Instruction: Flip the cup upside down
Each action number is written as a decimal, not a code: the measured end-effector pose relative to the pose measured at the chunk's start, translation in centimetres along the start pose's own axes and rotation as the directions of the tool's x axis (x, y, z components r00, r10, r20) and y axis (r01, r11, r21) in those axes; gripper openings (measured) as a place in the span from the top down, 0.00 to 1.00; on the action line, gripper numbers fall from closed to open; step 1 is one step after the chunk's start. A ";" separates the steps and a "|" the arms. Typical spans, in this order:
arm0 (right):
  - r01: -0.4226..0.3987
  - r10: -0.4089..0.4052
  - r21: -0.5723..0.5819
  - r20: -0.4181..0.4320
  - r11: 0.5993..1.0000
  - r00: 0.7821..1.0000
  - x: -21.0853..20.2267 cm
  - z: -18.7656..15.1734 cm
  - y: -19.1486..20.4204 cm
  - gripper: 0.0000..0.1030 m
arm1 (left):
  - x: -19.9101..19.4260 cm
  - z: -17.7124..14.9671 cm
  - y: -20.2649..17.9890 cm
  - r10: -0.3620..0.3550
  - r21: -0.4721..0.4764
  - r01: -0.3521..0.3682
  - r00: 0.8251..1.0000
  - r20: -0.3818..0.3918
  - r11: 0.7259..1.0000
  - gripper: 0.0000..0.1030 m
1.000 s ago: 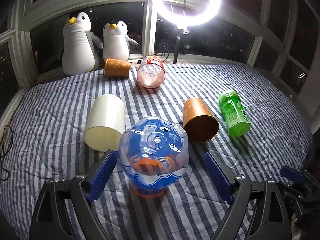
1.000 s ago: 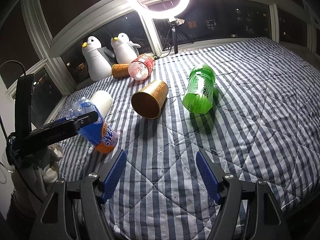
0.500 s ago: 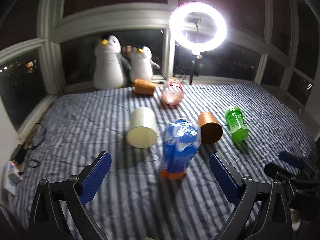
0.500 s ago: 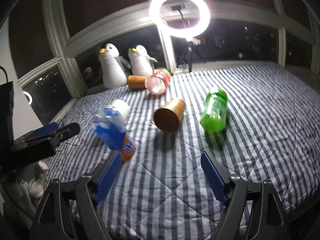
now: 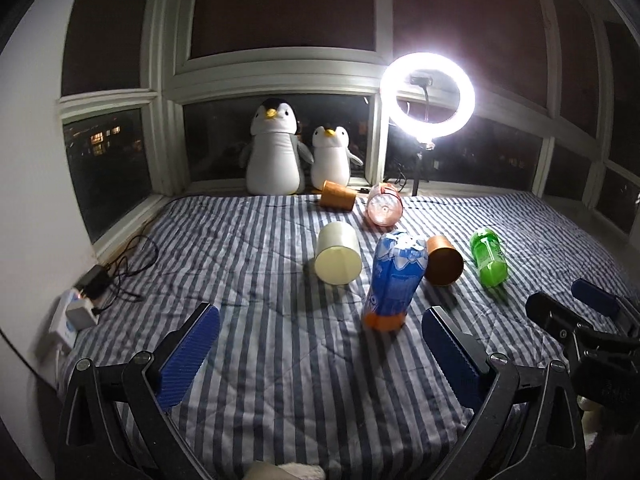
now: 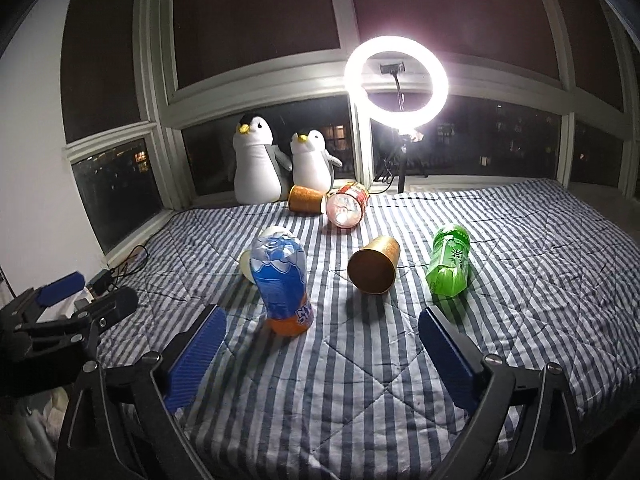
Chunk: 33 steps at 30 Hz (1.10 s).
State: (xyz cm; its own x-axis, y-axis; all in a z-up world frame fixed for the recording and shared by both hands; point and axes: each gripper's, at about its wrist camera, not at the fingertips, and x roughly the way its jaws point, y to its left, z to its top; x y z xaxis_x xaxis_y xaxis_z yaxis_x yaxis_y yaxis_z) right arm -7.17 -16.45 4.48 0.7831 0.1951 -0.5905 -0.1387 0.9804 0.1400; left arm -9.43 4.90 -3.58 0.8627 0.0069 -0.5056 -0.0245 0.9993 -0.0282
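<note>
A white cup (image 5: 338, 258) lies on its side on the striped bedspread (image 5: 260, 380), mouth towards me. To its right a gold cup (image 5: 444, 266) also lies on its side, and a second gold cup (image 5: 338, 195) lies by the penguins. In front of them a blue bottle (image 5: 394, 280) stands on its orange cap. My left gripper (image 5: 320, 320) is open and holds nothing, well short of the bottle. In the right wrist view my right gripper (image 6: 322, 316) is open too, facing the blue bottle (image 6: 282, 284) and gold cup (image 6: 374, 270). The white cup (image 6: 246, 262) is mostly hidden there.
A green bottle (image 5: 488, 256) and a red bottle (image 5: 384, 210) lie on their sides. Two plush penguins (image 5: 276, 152) and a ring light (image 5: 427, 96) stand at the window. A power strip (image 5: 76, 312) with cables sits at the bed's left edge.
My left gripper had the blue bottle between its fingers; it has drawn back and up, leaving the bottle standing cap down. The right gripper has also risen and pulled back.
</note>
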 end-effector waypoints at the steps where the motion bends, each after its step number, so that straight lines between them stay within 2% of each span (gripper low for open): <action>1: 0.006 -0.006 -0.001 0.006 1.000 1.000 -0.2 -0.1 0.1 0.07 | -0.3 -0.3 0.2 -0.005 -0.005 0.005 1.000 -0.003 1.000 0.00; 11: 0.068 -0.068 -0.004 0.066 0.998 0.996 -2.7 -0.9 1.0 0.04 | -1.8 -1.1 0.9 0.018 -0.006 -0.018 1.000 0.013 1.000 0.01; 33: 0.075 -0.073 -0.019 0.088 0.997 0.993 -3.5 -0.8 1.7 0.04 | -2.9 -0.8 0.5 0.033 0.009 -0.033 0.999 0.036 0.999 0.00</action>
State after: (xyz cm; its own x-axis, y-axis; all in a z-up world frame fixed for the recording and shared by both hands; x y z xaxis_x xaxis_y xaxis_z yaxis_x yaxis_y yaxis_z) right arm -10.69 -15.48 6.14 0.8417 0.1193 -0.5266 -0.0906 0.9927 0.0800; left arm -12.36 5.38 -2.81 0.8792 0.0409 -0.4747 -0.0485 0.9988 -0.0037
